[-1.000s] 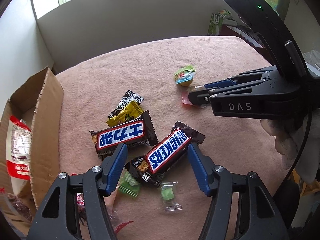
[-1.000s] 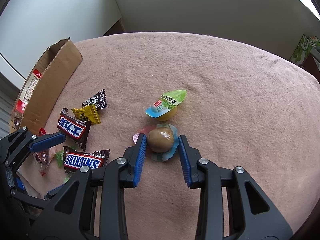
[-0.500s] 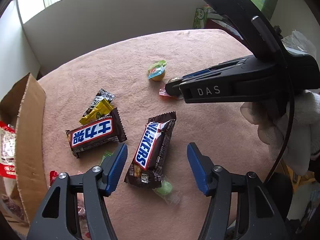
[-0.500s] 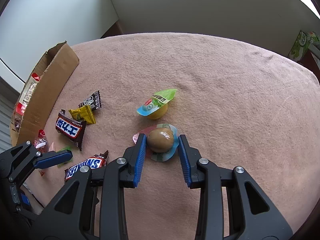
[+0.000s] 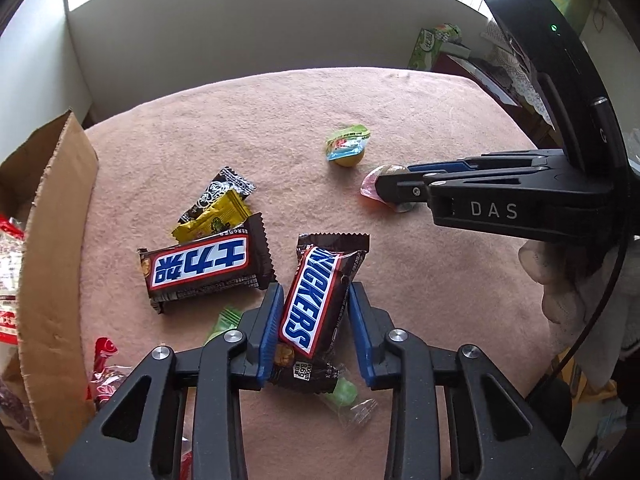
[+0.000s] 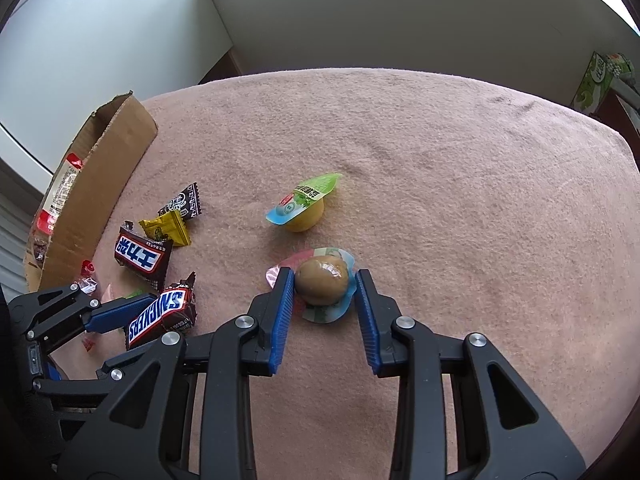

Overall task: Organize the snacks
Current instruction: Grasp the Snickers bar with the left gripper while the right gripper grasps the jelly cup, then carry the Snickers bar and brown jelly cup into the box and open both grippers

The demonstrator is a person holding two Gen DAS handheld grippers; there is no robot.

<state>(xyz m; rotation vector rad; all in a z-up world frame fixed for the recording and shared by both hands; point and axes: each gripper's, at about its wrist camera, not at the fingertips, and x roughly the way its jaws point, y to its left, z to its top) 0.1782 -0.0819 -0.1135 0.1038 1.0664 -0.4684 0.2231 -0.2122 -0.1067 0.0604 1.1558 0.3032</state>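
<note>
My left gripper (image 5: 315,300) is shut on a brown Snickers bar (image 5: 318,300), its blue pads pressing both sides; the bar also shows in the right wrist view (image 6: 160,314). My right gripper (image 6: 322,280) is open around a brown jelly cup (image 6: 322,286) lying on the pink cloth; the left pad touches it, the right pad stands a little apart. A yellow jelly cup (image 6: 302,210) lies just beyond. A second Snickers bar with Chinese lettering (image 5: 200,266), a yellow candy (image 5: 218,218) and a black candy (image 5: 222,192) lie left of centre.
An open cardboard box (image 5: 52,236) with a red-and-white snack bag inside stands at the table's left edge. Small green candies (image 5: 344,392) and a red candy (image 5: 106,364) lie under my left gripper. A green box (image 5: 434,46) stands beyond the far right edge.
My left gripper has closed from wide open onto the Snickers bar, which turned more upright between the pads. My right gripper has stayed around the brown jelly cup.
</note>
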